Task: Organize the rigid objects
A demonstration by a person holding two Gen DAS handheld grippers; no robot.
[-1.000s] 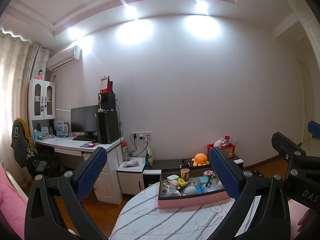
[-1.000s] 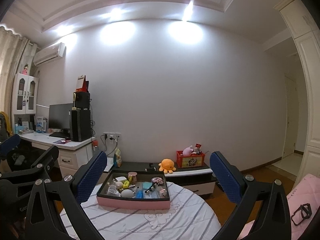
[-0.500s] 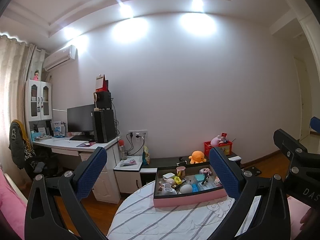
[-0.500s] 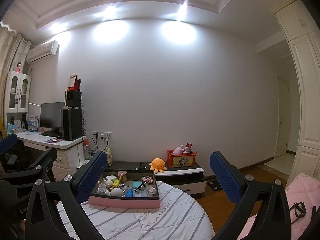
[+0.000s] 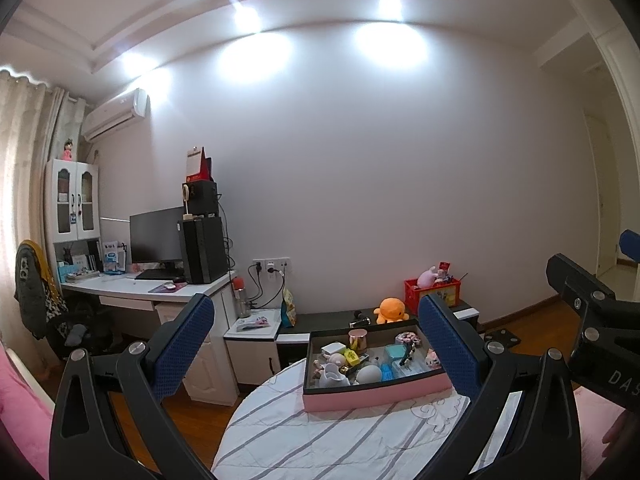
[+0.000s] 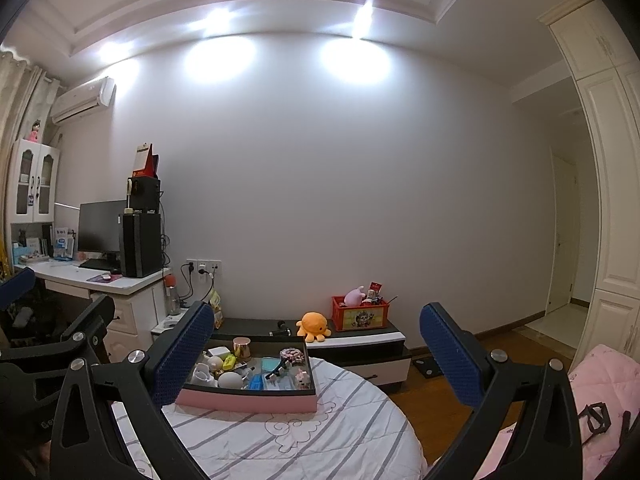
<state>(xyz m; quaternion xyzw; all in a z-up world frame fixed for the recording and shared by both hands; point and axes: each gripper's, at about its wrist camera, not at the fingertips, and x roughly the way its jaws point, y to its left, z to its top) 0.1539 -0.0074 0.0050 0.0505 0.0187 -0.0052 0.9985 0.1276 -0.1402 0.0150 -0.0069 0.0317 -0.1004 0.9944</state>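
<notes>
Both black plastic tongs, left [image 5: 316, 350] and right [image 6: 316, 354], carry blue dimpled pads [image 5: 182, 350], silver screws [image 5: 137, 347] and triangular cut-outs in their arms.

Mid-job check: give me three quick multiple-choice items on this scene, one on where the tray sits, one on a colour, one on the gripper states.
1. Where is the tray of small items?
A. On the round table
B. On the desk
C. On the floor

2. What colour is the plush octopus on the low cabinet?
A. Green
B. Orange
C. Blue

3. How do the left gripper and right gripper stand?
A. Both shut on items
B. One holds a cup
C. Both open, holding nothing

Answers: 1 A, the tray rests on the striped cloth of the round table. 2 B, its body is plainly orange. 3 C, the blue pads stand wide apart with nothing between them.
</notes>
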